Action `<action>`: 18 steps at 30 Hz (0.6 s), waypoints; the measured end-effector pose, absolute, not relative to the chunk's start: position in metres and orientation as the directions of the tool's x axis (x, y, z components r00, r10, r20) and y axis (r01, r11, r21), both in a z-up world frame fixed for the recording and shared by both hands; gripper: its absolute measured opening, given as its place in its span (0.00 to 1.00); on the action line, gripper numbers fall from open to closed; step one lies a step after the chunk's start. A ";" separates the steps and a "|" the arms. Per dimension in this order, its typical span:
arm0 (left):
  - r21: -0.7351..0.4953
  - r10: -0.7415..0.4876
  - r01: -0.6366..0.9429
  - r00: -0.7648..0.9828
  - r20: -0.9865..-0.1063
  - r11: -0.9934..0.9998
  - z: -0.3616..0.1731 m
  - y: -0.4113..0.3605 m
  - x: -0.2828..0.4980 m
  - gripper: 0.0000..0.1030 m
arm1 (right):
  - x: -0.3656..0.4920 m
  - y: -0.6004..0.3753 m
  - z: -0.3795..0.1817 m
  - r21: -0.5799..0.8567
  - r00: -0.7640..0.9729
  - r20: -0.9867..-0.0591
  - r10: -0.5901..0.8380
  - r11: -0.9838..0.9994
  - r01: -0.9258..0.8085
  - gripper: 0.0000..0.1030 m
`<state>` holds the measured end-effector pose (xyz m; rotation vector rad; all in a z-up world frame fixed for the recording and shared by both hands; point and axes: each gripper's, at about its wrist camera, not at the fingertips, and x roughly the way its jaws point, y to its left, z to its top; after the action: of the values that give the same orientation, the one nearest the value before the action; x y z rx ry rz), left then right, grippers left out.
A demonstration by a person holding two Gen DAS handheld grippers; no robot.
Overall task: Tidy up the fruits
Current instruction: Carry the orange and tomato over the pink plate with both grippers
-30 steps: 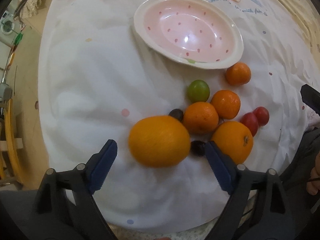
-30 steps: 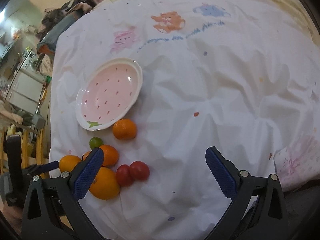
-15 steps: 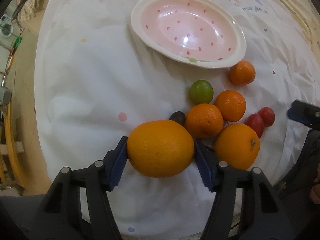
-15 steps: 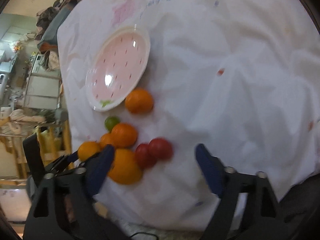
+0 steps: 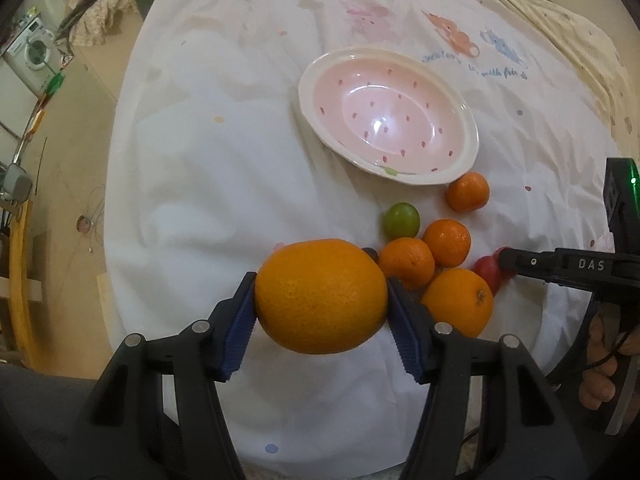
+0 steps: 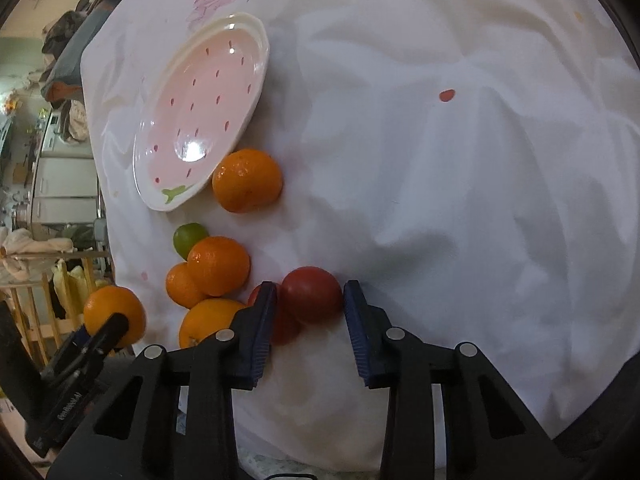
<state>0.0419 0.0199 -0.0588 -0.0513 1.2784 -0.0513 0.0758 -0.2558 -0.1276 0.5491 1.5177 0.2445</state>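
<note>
My left gripper [image 5: 321, 296] is shut on a large orange [image 5: 320, 295] and holds it above the white cloth; the orange also shows in the right wrist view [image 6: 114, 314]. My right gripper [image 6: 310, 300] is closed around a red tomato [image 6: 314, 294], which still lies on the cloth, with a second tomato [image 6: 284, 326] beside it. A pink strawberry-pattern bowl [image 5: 312, 92] stands empty further back. Near it lie a second orange [image 5: 458, 306], three mandarins [image 5: 406, 262] [image 5: 447, 242] [image 5: 468, 191] and a green lime [image 5: 401, 220].
The round table has a white cloth [image 5: 208, 184] whose front edge is close under both grippers. The left edge drops to the floor, with furniture and a washing machine [image 5: 30, 46] beyond. A small dark fruit [image 5: 371, 253] peeks out behind the held orange.
My left gripper closed on the large orange and lifted it. My right gripper came down and left and closed around the red tomato.
</note>
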 end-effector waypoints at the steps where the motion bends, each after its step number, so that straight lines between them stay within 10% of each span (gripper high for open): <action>1: -0.071 -0.070 0.008 0.287 -0.955 0.997 -0.060 0.020 0.041 0.56 | 0.075 -0.258 -0.128 0.494 0.066 -0.868 0.492 0.847 0.194 0.33; 18: -0.068 -0.052 -0.036 0.339 -0.939 0.997 -0.058 0.016 0.044 0.56 | 0.073 -0.265 -0.074 0.585 0.248 -0.798 0.549 0.805 0.100 0.33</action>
<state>0.0437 0.0158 -0.0578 -0.0819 1.2252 -0.0104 0.0726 -0.2652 -0.0736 0.5984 1.3031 0.3320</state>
